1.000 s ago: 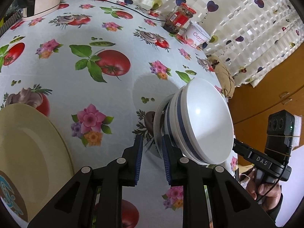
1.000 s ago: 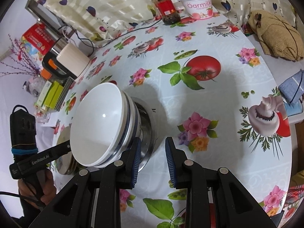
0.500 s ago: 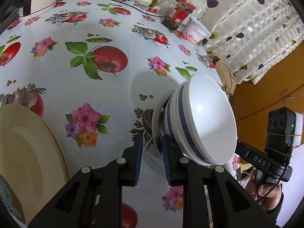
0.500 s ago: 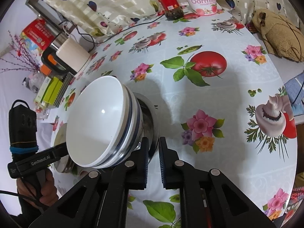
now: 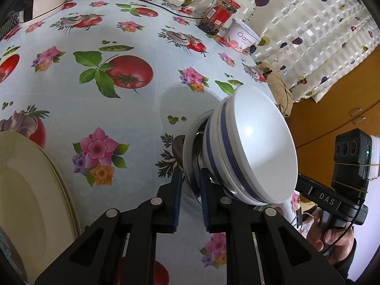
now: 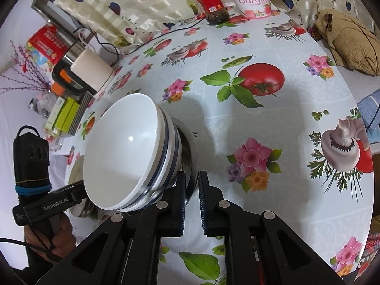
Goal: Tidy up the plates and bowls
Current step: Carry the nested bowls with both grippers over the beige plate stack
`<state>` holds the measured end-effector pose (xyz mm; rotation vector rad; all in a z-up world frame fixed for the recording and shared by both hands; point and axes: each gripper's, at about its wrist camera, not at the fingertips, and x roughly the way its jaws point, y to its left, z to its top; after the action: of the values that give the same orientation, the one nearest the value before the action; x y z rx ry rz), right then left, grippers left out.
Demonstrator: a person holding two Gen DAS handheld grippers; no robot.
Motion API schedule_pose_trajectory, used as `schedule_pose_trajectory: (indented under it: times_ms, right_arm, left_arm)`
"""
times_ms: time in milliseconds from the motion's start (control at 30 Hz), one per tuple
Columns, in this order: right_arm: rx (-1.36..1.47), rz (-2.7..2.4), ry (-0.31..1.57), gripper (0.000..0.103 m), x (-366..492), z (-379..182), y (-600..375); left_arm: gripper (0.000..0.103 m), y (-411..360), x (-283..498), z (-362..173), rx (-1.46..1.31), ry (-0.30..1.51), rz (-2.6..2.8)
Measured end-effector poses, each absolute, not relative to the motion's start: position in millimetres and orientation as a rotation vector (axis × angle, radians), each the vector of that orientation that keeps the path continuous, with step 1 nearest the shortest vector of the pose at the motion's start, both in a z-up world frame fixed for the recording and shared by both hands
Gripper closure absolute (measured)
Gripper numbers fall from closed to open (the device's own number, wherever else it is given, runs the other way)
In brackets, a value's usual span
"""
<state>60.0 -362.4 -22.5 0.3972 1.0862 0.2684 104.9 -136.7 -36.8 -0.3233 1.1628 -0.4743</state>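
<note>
Hidden or cut off: the steel plate shows only as a thin edge-on rim in both wrist views, its face covered by the stacked bowls sitting on it. How many bowls make up the stack cannot be counted for certain (blue bands suggest more than one). The cream plates at far left of the left wrist view are cropped by the lens edge. In the right wrist view another dish behind the bowls is mostly hidden and hard to make out.

Left gripper: jaws closing, with the near rim of the steel plate between the blue pads; the pads appear to press on it. The bowls lie just right of and above the fingertips.

Right gripper: closed down on the opposite rim of the same steel plate; the bowls sit immediately left of and above the fingertips.

Each view shows the other handle and the hand that grips it, partly cropped.

The flower-and-tomato cloth on the desk spreads beyond both grippers; a jar and a yogurt tub stand well apart at the far edge.
</note>
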Motion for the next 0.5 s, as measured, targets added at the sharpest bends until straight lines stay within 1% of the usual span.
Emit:
schedule_pose_trajectory:
  times_ms: [500]
  right_arm:
    - [0.391,0.267,1.082,0.092,62.2,-21.3,-362.1]
  left_arm:
    - [0.089,-144.3,101.7,-32.8,-0.260,1.136,-0.446]
